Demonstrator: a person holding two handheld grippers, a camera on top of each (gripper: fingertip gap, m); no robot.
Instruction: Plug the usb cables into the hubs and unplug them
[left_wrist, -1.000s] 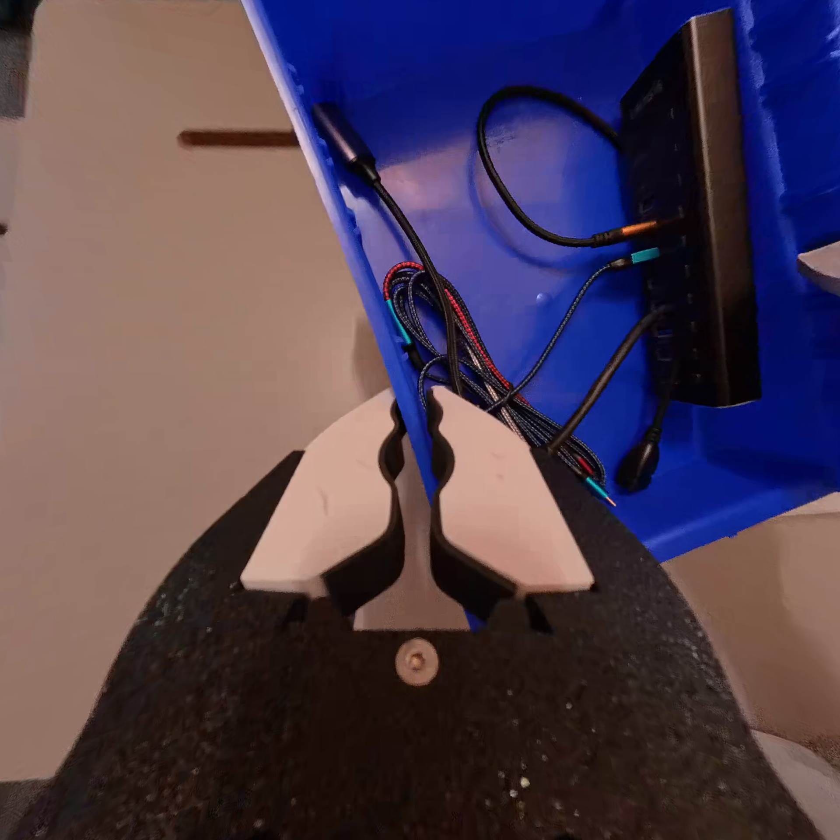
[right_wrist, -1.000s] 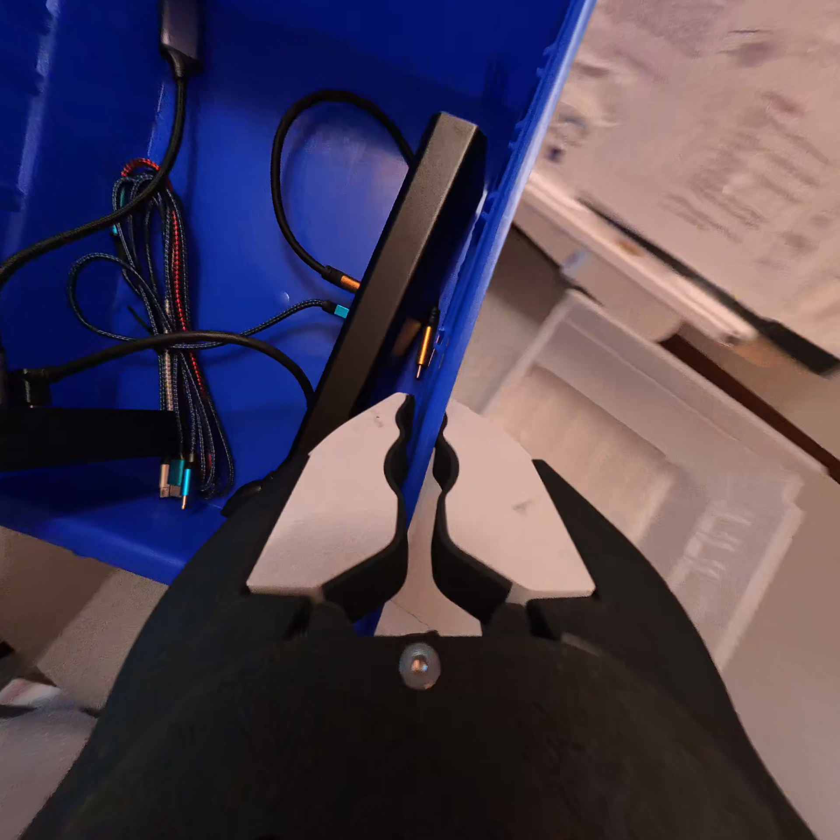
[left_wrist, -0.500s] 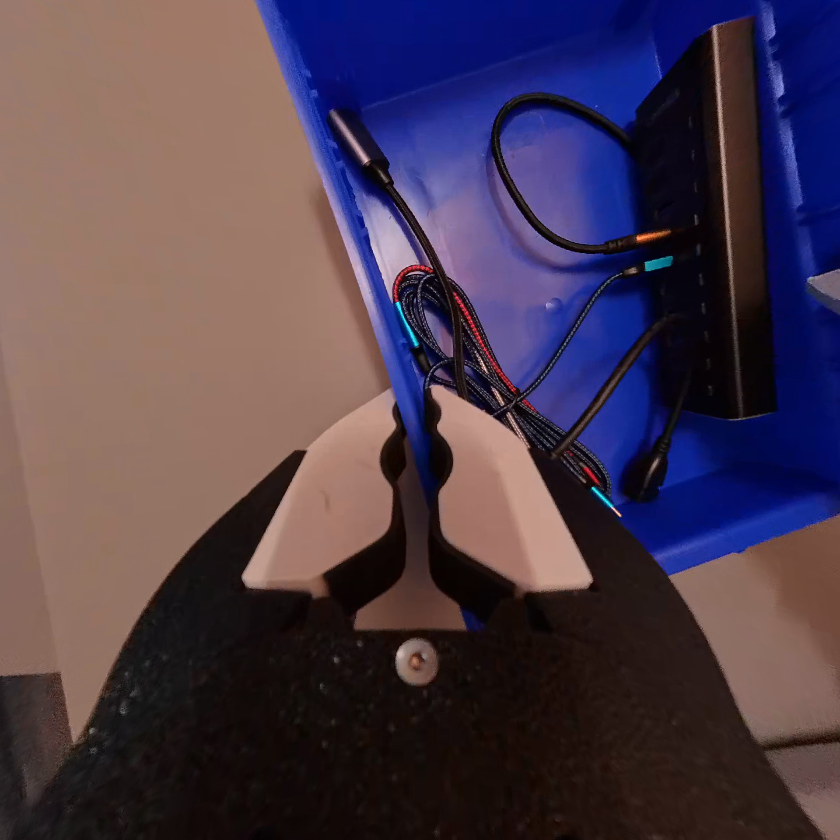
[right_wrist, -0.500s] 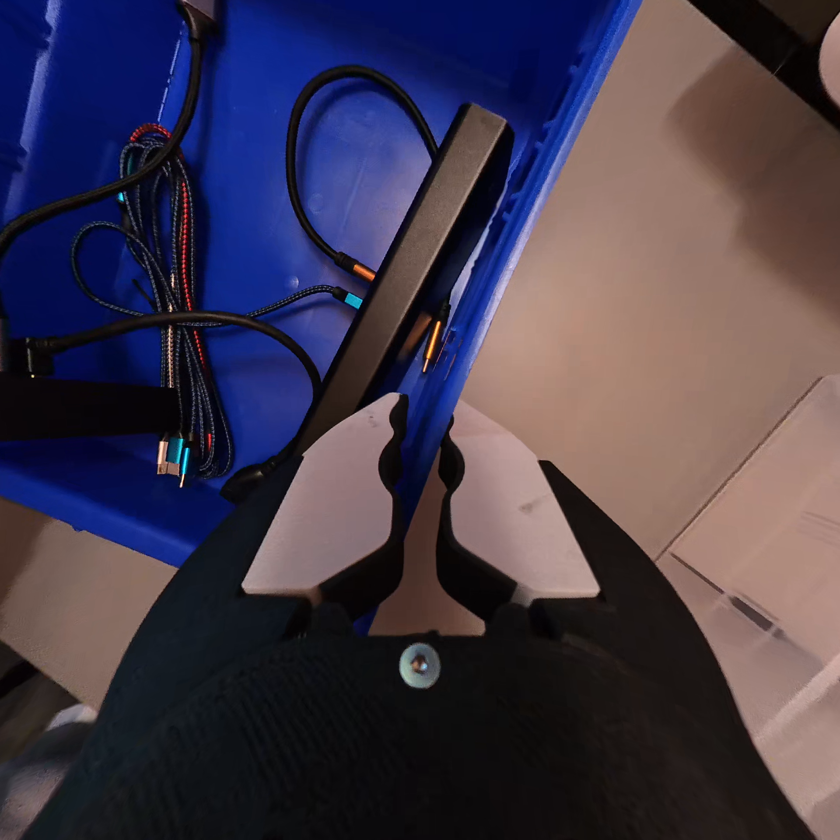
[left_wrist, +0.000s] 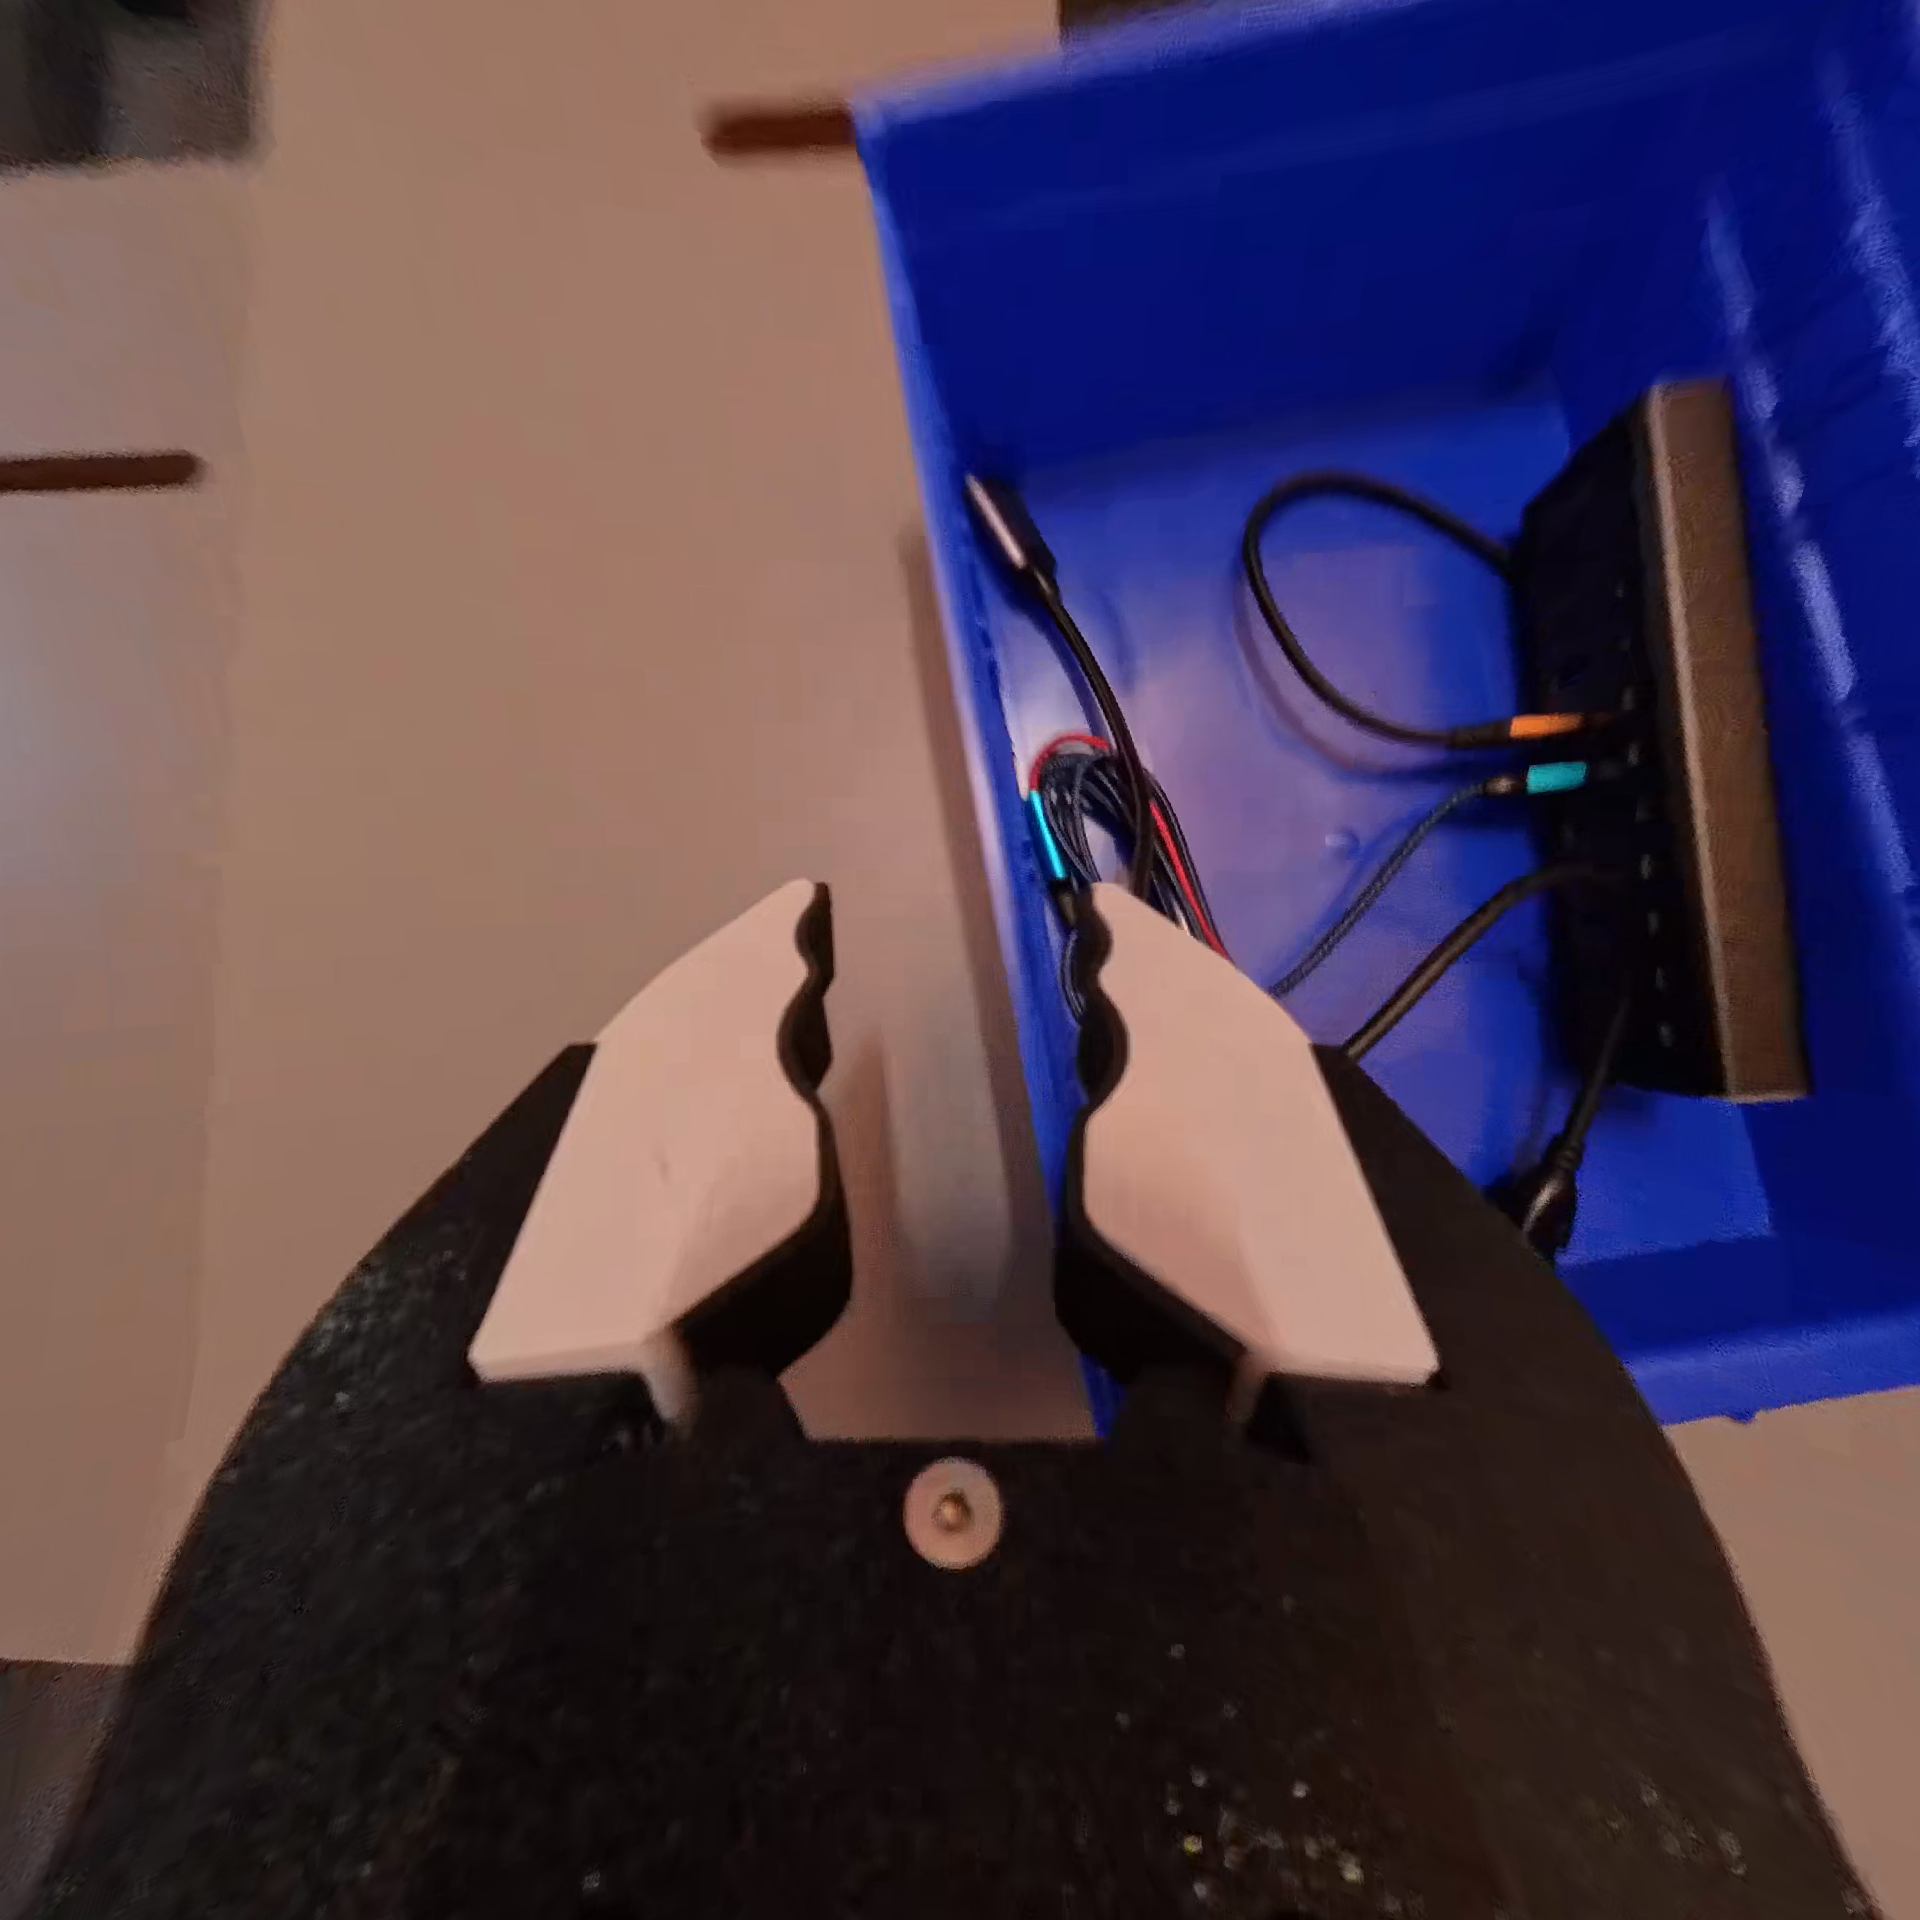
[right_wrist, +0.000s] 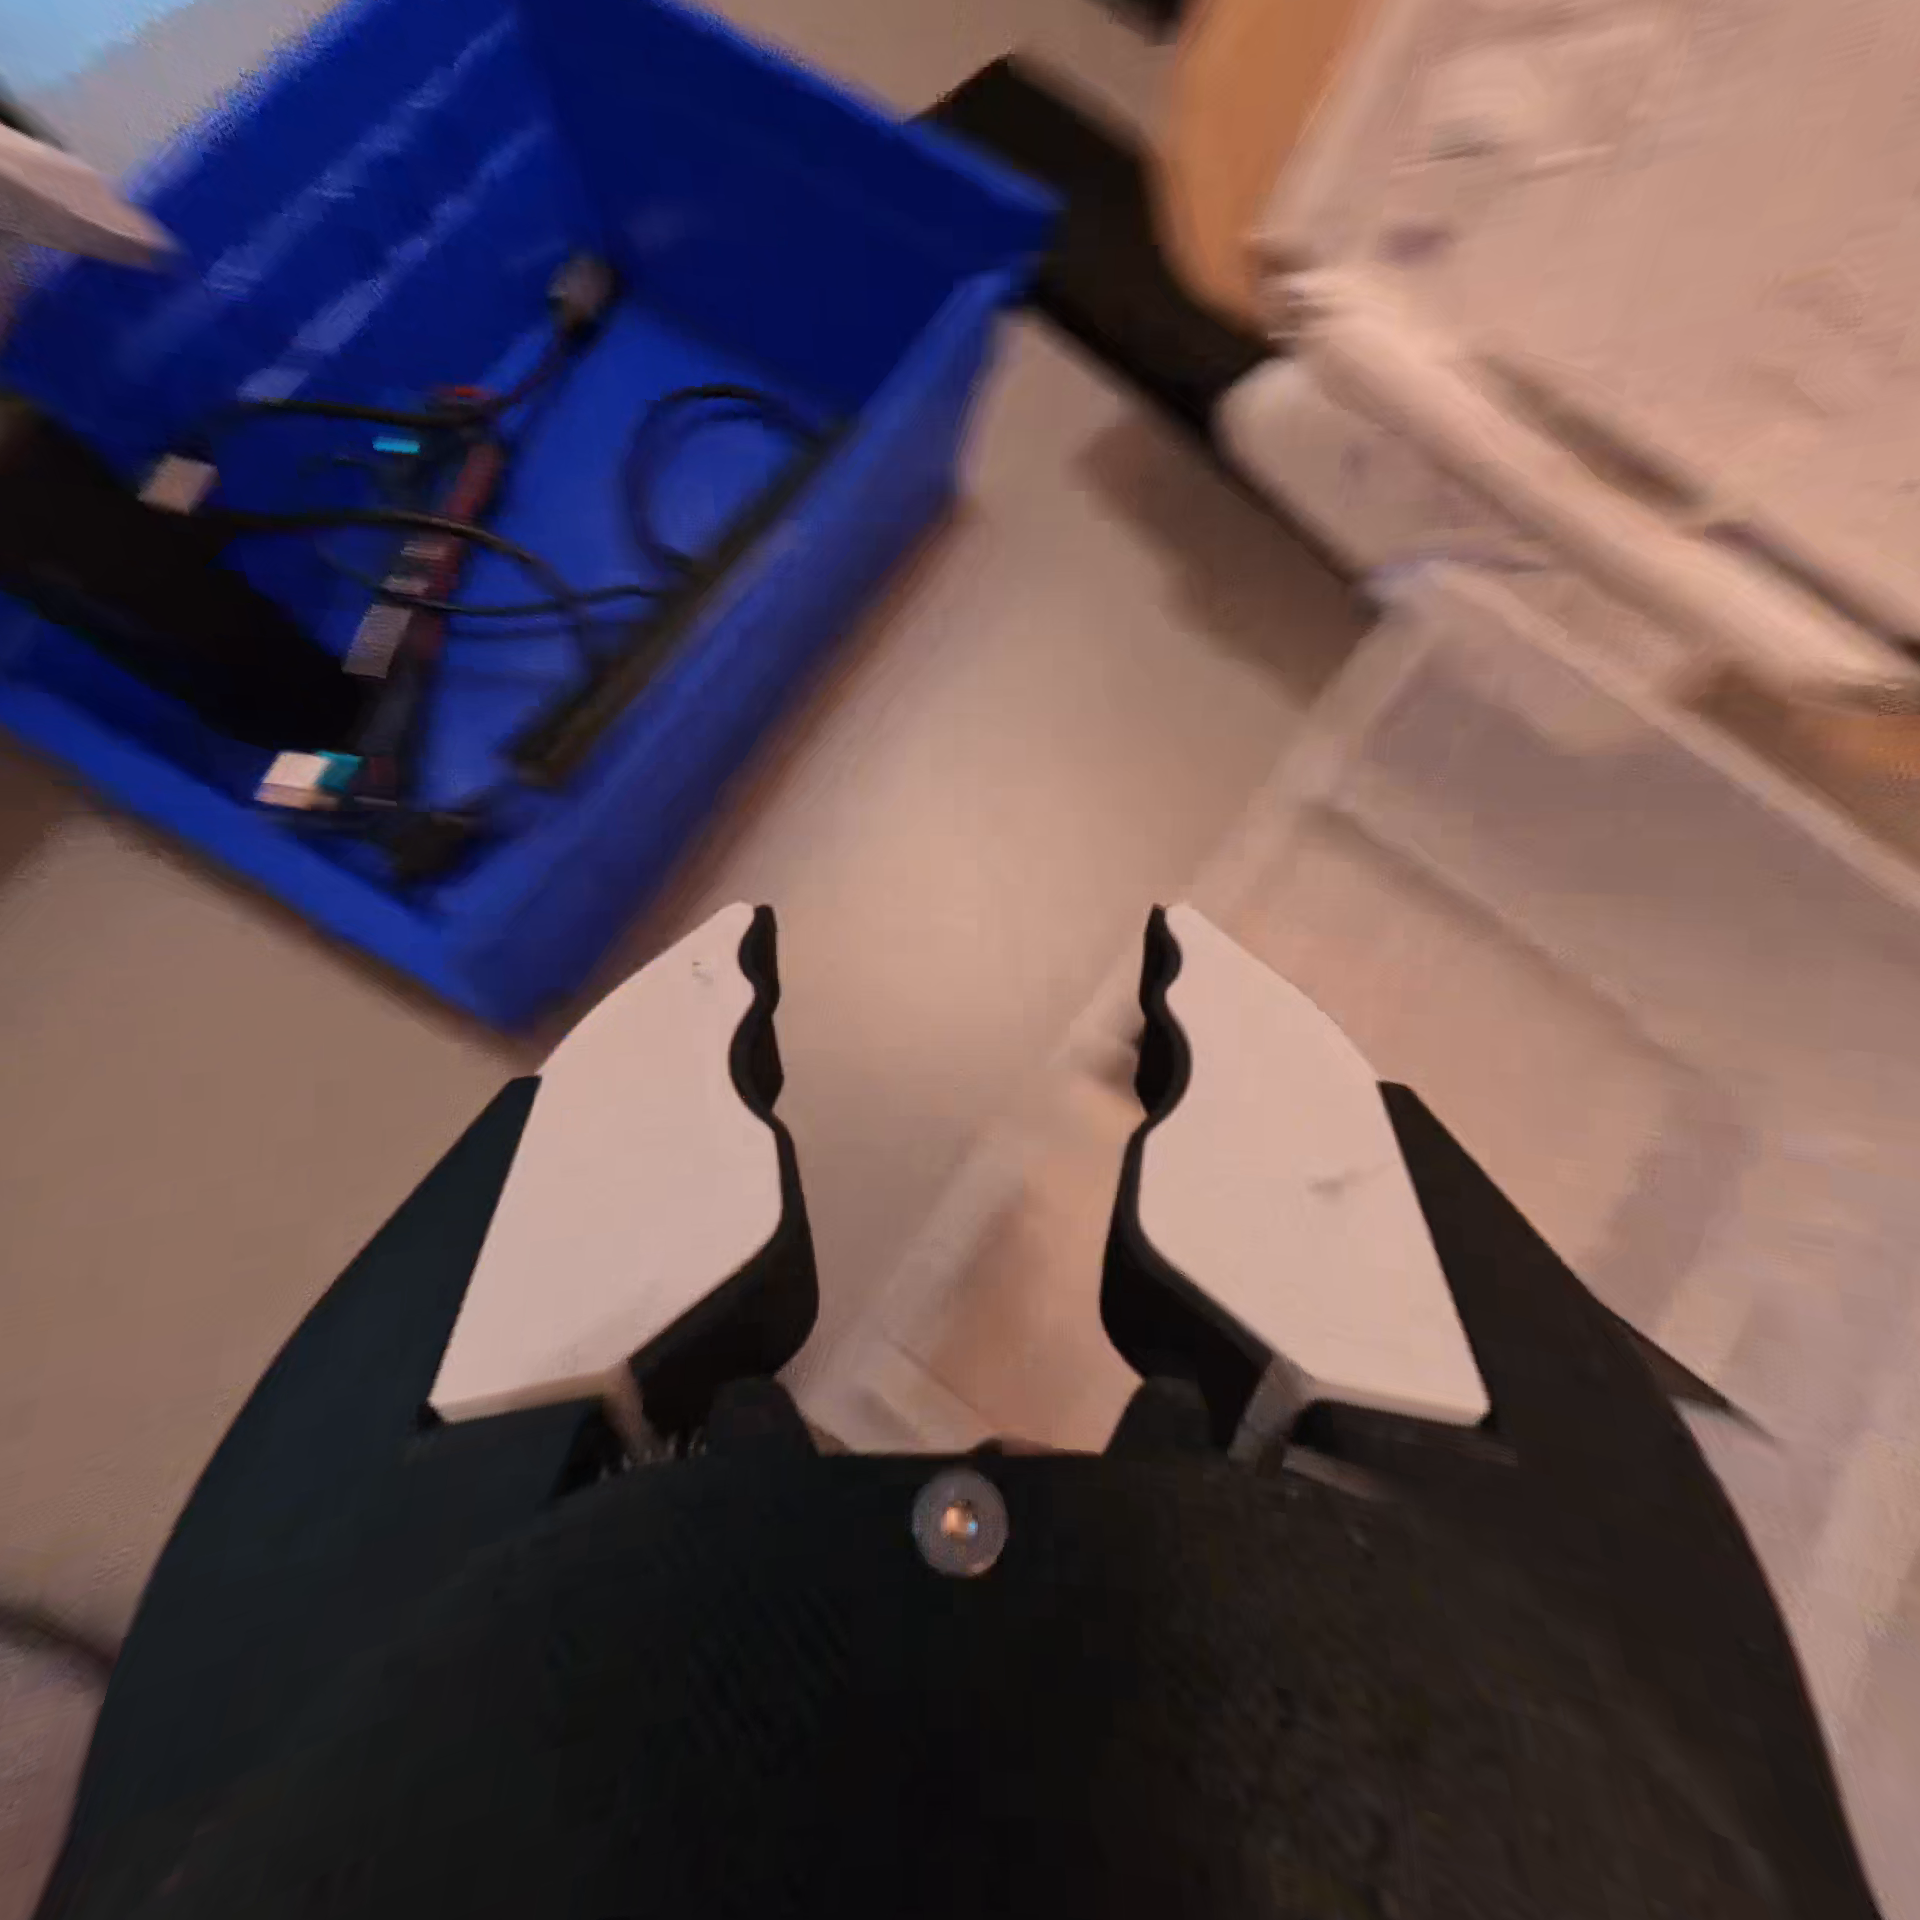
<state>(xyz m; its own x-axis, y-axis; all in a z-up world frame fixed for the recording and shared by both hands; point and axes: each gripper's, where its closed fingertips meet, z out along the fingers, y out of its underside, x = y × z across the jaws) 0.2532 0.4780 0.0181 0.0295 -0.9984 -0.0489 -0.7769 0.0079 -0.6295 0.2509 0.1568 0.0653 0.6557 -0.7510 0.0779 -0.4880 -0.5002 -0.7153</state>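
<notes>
A blue bin (left_wrist: 1299, 312) stands on the tan table and holds a long black USB hub (left_wrist: 1704, 727) leaning on its right wall. An orange plug (left_wrist: 1548, 724), a teal plug (left_wrist: 1555, 776) and a black cable sit in the hub's ports. A bundle of braided cables (left_wrist: 1101, 821) lies by the left wall. My left gripper (left_wrist: 951, 904) is open and empty, and the bin's left wall runs along the inside of its right finger. My right gripper (right_wrist: 958, 920) is open and empty over the table, apart from the blurred bin (right_wrist: 852, 499).
In the right wrist view a second black hub (right_wrist: 156, 592) with silver plugs lies at the bin's left. A clear plastic container (right_wrist: 1558, 831) stands to the right. White packaging (right_wrist: 1558, 312) lies beyond it. The tan table (left_wrist: 520, 623) spreads left of the bin.
Both grippers were shut on the bin's side walls and have now opened. The right gripper has pulled back and away from the bin. The left stays by the left wall.
</notes>
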